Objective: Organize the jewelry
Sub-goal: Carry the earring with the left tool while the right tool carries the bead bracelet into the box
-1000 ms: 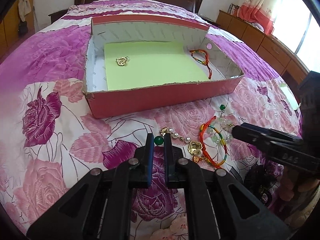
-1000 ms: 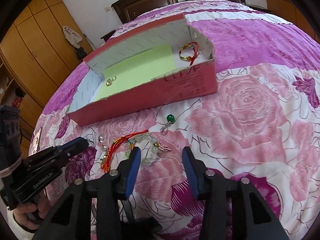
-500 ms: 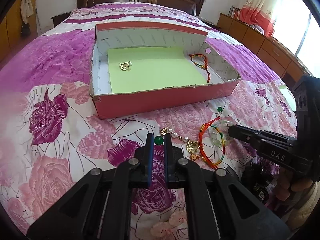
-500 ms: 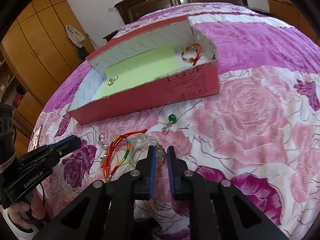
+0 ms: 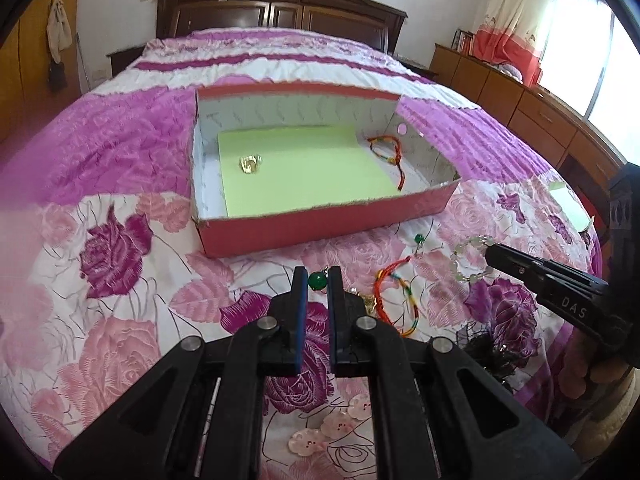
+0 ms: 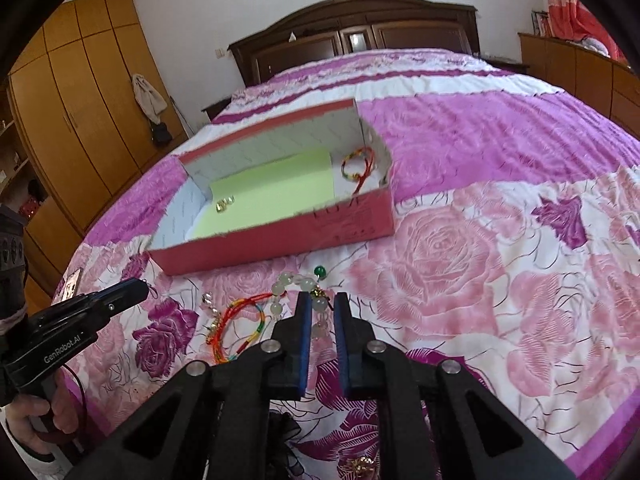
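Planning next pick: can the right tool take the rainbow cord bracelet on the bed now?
Probably not: the right tool is shut on the pale bead bracelet; the cord bracelet lies unobstructed beside it.

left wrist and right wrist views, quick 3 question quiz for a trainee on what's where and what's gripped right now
1. True or false: the red box has nothing in it.
2. What does the right gripper hold? A) a pale bead bracelet B) a wristwatch C) a hair comb
3. The left gripper is shut on a bead. What colour is it?

Key
1. False: a gold charm lies on the green paper and a cord bracelet lies at the right end.
2. A: its jaws have just been closing, with the bracelet between them.
3. Green.
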Demonstrator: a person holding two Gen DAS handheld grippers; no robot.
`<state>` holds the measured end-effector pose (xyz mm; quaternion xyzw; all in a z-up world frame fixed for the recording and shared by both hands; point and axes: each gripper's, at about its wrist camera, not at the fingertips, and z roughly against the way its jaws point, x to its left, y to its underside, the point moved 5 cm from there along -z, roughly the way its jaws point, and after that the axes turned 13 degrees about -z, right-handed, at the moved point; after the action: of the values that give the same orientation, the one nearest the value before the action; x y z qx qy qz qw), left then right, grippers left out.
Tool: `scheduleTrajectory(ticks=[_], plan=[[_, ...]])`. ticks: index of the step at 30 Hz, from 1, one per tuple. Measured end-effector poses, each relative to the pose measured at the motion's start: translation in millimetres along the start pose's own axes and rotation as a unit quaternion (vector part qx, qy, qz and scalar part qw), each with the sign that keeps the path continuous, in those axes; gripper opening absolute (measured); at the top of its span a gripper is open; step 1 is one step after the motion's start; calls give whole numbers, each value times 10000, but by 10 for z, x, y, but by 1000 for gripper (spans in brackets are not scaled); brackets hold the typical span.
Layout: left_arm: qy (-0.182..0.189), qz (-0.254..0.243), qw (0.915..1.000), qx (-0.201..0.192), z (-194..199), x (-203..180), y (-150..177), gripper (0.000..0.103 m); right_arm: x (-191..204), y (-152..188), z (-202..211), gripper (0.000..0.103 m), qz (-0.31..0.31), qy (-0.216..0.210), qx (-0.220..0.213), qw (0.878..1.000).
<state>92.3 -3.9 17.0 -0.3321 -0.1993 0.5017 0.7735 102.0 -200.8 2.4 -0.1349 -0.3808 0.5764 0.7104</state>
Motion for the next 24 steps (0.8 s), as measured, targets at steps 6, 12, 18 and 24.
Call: scheduleTrajectory(ticks=[6,12,18,24], plan=[[-155,-75,9994,-302,155,-19,-103,1,81,-52,197,13,64,-119,-362,9993],[-407,-195,9973,-586,255,-24,-225,1,134,-140,350,13,83,-267,-715,9970],[-524,-253,9954,-755,266,-2,-363,1,194,-277,378,13,101,-397,-900,9951],[-657,-311,9926,-974,214,55,-548,1,305,-407,334,13,185,-455,-1046,9933]])
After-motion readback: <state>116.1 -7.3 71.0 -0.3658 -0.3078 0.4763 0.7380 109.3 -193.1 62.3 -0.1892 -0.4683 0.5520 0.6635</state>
